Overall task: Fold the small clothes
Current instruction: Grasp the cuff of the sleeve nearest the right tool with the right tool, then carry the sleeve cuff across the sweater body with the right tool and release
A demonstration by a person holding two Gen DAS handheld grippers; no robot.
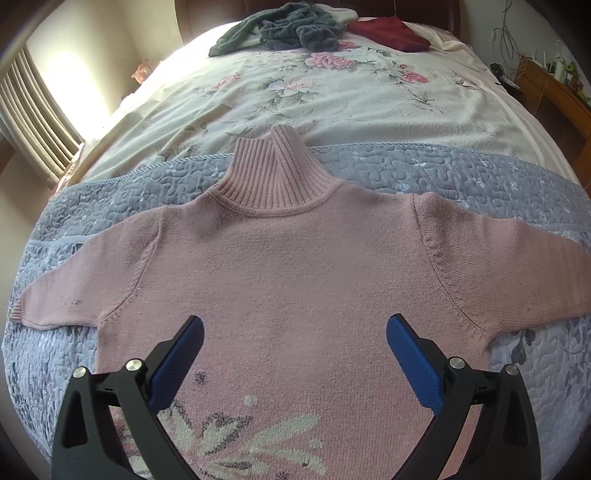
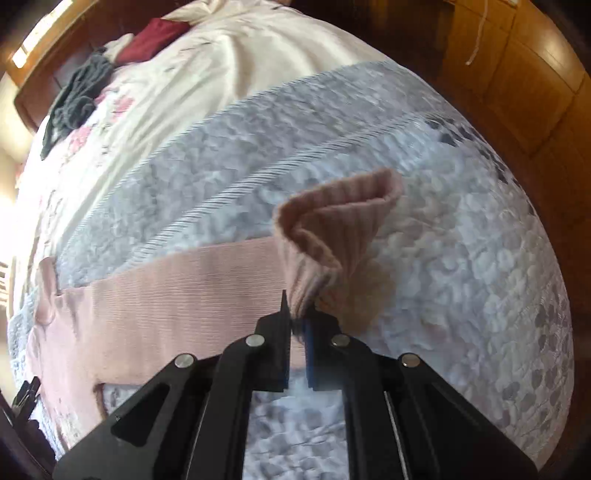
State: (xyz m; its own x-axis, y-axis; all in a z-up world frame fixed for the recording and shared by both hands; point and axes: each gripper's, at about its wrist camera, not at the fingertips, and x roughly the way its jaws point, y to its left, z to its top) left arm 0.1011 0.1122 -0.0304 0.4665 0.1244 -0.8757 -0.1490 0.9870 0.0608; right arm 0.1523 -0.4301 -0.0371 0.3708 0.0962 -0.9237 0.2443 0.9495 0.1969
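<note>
A pink turtleneck sweater (image 1: pixel 295 266) lies flat, front up, on a grey-blue quilted blanket (image 1: pixel 424 170), both sleeves spread out sideways. My left gripper (image 1: pixel 294 332) hovers open over the sweater's chest, blue pads wide apart with nothing between them. In the right wrist view, my right gripper (image 2: pixel 299 321) is shut on the ribbed cuff (image 2: pixel 332 229) of one sleeve (image 2: pixel 177 291). That cuff is lifted off the blanket and folds over above the jaws, while the sleeve stretches away to the left toward the sweater body.
The bed carries a floral cream sheet (image 1: pixel 314 96) beyond the blanket. A grey fluffy garment (image 1: pixel 288 29) and a dark red folded cloth (image 1: pixel 388 31) lie at the far end. A wooden desk (image 1: pixel 554 92) stands right, and wooden floor (image 2: pixel 517 74) borders the bed.
</note>
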